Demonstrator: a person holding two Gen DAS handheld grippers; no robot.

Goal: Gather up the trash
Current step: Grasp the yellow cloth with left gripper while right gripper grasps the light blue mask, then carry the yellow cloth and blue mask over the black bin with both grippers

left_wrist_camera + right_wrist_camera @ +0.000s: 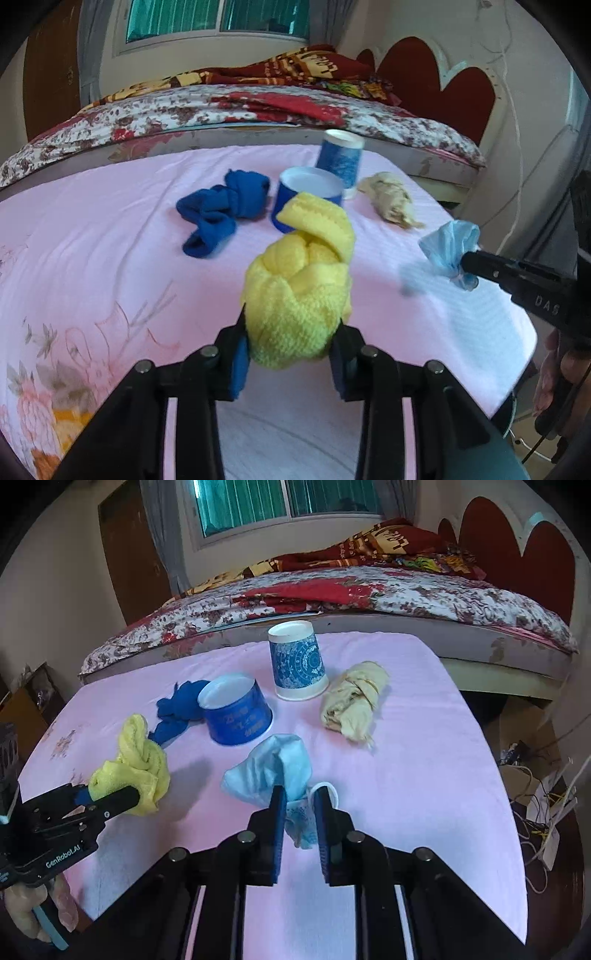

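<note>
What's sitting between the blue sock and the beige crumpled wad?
Two upturned paper cups: the squat blue cup beside the blue sock, then the patterned cup nearer the beige wad. The right wrist view shows it best.

"GenRobot.AI" stands in white on the left gripper (110,805) body; "DAS" shows on the right gripper (467,264) finger; print on the squat blue cup (236,716) ahead is illegible.

A pale pink tablecloth (406,775) carries a faint floral print in pink and orange at one corner. A bright yellow knitted cloth (299,291) sits between black fingers with blue pads (238,363). A light blue face mask (273,771) has white ear loops. One upturned paper cup (297,662) is white with blue ornamental patterning; a second cup (236,716) is solid blue. A royal blue sock (218,214) and a beige crumpled cloth (354,705) are plain. The bedspread (369,598) is white with red flowers.
</note>
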